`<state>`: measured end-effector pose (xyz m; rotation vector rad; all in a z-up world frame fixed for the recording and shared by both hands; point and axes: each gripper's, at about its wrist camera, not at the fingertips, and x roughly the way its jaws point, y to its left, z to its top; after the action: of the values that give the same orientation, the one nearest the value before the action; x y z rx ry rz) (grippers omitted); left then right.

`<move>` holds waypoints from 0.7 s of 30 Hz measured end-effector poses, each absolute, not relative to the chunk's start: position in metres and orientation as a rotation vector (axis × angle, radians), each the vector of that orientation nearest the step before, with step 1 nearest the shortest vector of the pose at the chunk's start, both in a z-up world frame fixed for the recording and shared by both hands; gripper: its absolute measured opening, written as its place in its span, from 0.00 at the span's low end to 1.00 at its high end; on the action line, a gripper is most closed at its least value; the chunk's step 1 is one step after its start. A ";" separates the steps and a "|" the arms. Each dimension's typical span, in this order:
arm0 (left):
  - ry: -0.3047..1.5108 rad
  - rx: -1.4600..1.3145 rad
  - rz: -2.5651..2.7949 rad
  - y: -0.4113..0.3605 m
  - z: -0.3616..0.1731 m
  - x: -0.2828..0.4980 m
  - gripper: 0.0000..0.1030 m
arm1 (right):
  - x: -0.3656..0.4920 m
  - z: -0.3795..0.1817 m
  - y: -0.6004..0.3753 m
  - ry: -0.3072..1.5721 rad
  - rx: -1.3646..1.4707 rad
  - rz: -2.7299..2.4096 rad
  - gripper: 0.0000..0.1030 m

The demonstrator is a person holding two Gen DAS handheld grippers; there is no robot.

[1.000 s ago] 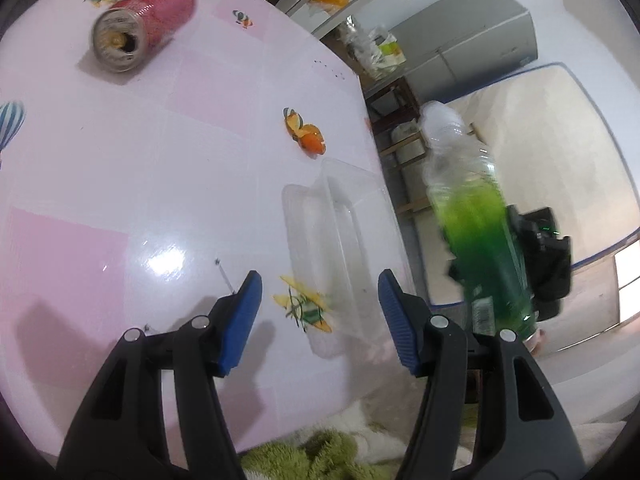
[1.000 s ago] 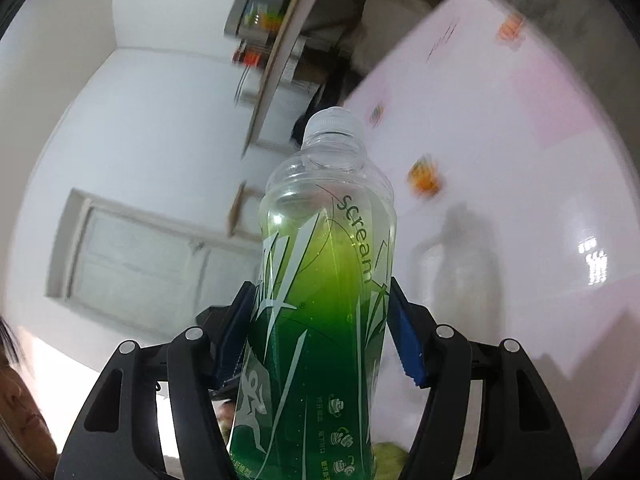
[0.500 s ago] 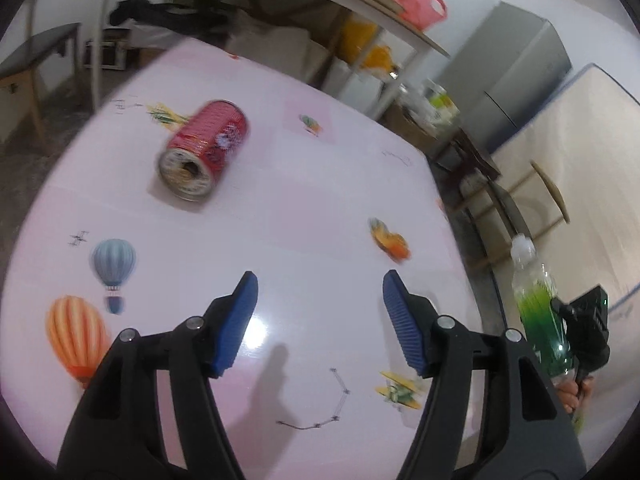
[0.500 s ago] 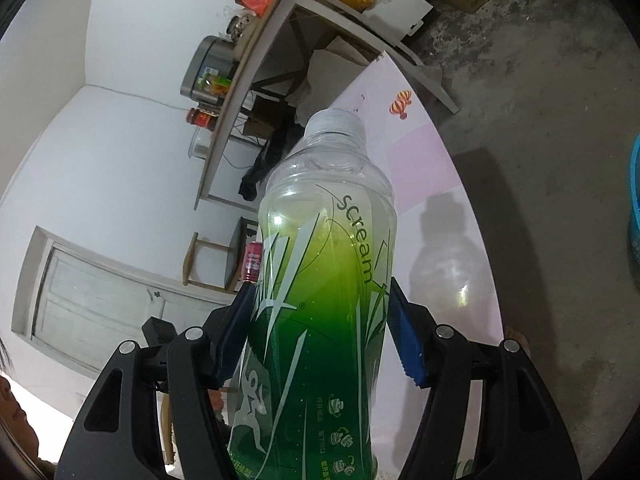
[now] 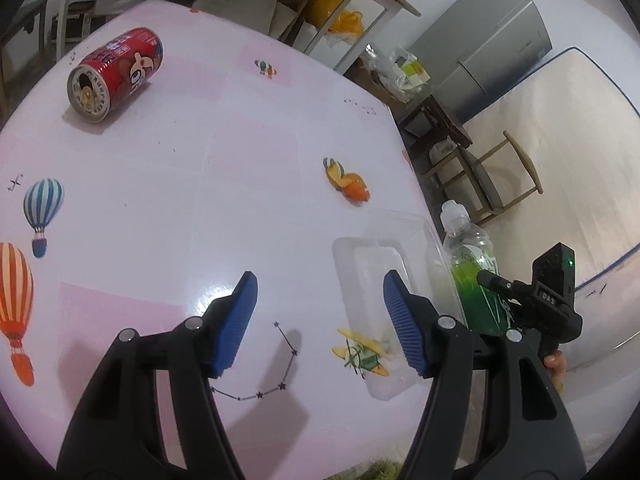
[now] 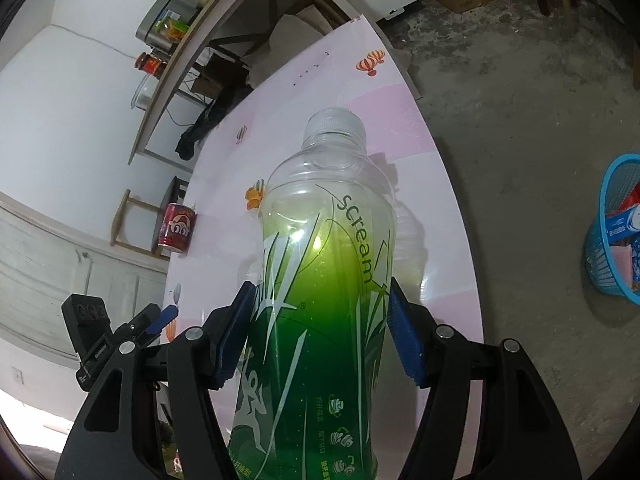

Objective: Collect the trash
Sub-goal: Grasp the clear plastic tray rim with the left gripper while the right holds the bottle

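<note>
Bottle [image 6: 320,312] of green Scream drink sits clamped in your right gripper [image 6: 320,332]; your left gripper [image 5: 316,320] gapes empty above the table [image 5: 180,168].

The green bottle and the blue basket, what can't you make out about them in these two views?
- Green bottle, right wrist view: its base is cut off by the bottom edge. In the left wrist view the clear plastic tray and the left gripper cover its lower part.
- Blue basket, right wrist view: cut off by the right edge, so its contents show only partly.
- Red can, right wrist view: label too small to read.
</note>
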<state>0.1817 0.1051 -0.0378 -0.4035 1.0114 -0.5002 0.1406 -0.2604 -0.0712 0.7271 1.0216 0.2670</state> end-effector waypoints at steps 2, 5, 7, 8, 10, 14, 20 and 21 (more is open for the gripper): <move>1.002 -0.410 -0.484 0.112 -0.037 0.181 0.60 | 0.142 -0.071 -0.259 1.025 0.722 0.268 0.61; 0.992 -0.426 -0.451 0.127 -0.038 0.180 0.60 | 0.141 -0.072 -0.257 1.035 0.723 0.270 0.61; 0.989 -0.442 -0.430 0.137 -0.039 0.179 0.60 | 0.145 -0.074 -0.256 1.038 0.724 0.270 0.61; 0.988 -0.446 -0.422 0.141 -0.039 0.178 0.60 | 0.146 -0.074 -0.255 1.039 0.723 0.271 0.61; 0.986 -0.458 -0.404 0.151 -0.040 0.175 0.60 | 0.147 -0.073 -0.254 1.040 0.720 0.273 0.61; 0.995 -0.476 -0.407 0.157 -0.042 0.172 0.60 | 0.149 -0.074 -0.251 1.045 0.714 0.275 0.61; 1.014 -0.468 -0.492 0.135 -0.042 0.167 0.60 | 0.152 -0.077 -0.233 1.075 0.697 0.325 0.61; 1.019 -0.467 -0.506 0.131 -0.042 0.167 0.60 | 0.152 -0.077 -0.228 1.080 0.691 0.339 0.61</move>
<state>0.1670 0.1309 -0.0420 -0.4673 1.0187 -0.5059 0.1518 -0.2285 -0.0767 0.6906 1.0801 0.3393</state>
